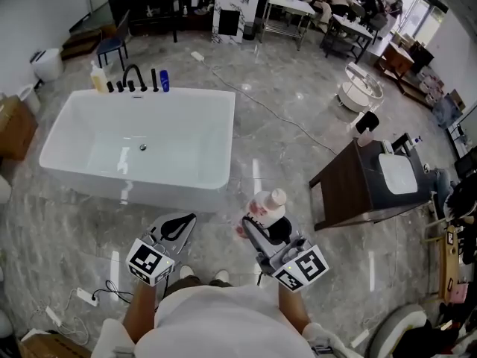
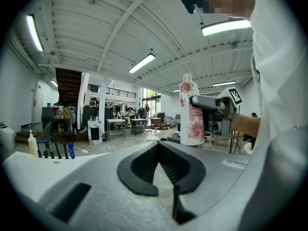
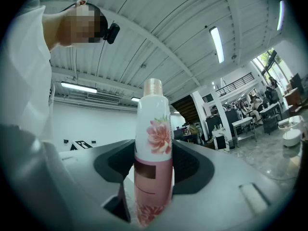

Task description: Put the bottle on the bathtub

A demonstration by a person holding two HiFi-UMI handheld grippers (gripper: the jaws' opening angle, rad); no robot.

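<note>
Bottle (image 3: 153, 143) tight between right gripper (image 3: 154, 174) fingers (image 3: 193, 165)

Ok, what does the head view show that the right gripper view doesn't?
Only the head view shows the white bathtub, the blue bottle by its faucet, and the empty left hand-held gripper. Only the right gripper view shows the ceiling strip light. Both show the floral bottle clamped in the right hand-held gripper.
</note>
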